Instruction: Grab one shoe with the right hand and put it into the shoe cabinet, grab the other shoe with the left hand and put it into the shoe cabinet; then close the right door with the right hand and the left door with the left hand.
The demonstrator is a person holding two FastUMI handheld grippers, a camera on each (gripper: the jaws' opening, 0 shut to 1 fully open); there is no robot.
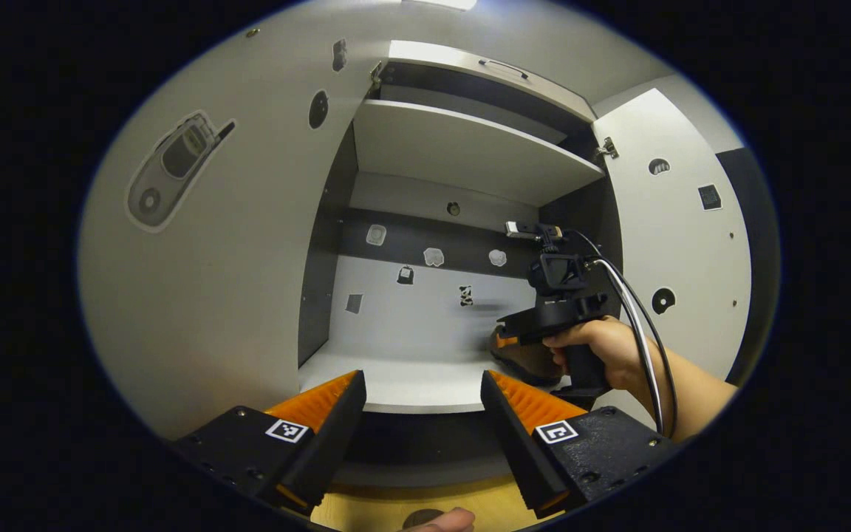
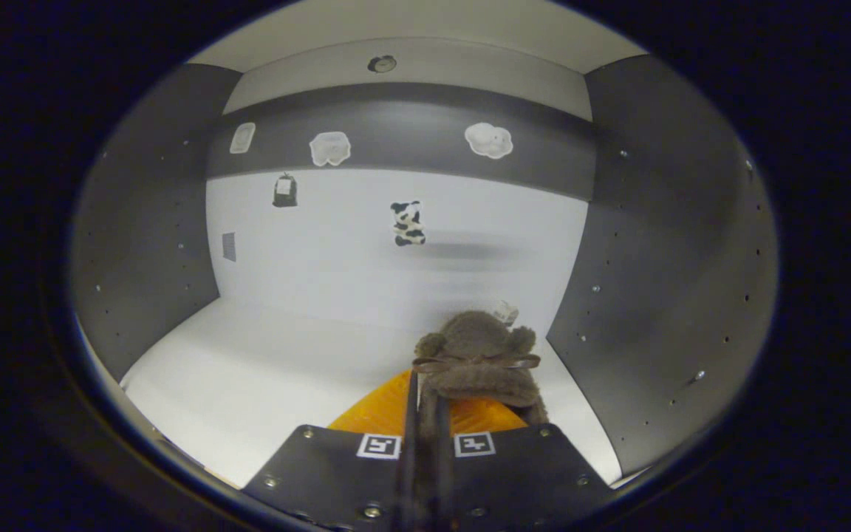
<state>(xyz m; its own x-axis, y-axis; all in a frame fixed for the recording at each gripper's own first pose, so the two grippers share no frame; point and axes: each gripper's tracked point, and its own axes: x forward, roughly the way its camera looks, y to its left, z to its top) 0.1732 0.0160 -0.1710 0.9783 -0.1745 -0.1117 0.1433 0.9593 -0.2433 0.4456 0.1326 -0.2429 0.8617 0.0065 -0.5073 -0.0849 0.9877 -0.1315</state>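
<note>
Your right gripper (image 2: pixel 425 414) clamps its jaws on a fuzzy brown shoe (image 2: pixel 479 358) (bow-trimmed) above the smooth white cabinet shelf (image 2: pixel 263 369); your left gripper (image 1: pixel 422 410) hangs with jaws spread apart.

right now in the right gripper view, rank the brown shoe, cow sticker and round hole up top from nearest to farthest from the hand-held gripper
1. brown shoe, clamped at the fingers, low right
2. cow sticker, back wall, centre
3. round hole, highest on the back wall

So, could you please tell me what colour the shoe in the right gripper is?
Brown and fuzzy; the shoe shows best in the right gripper view.
</note>
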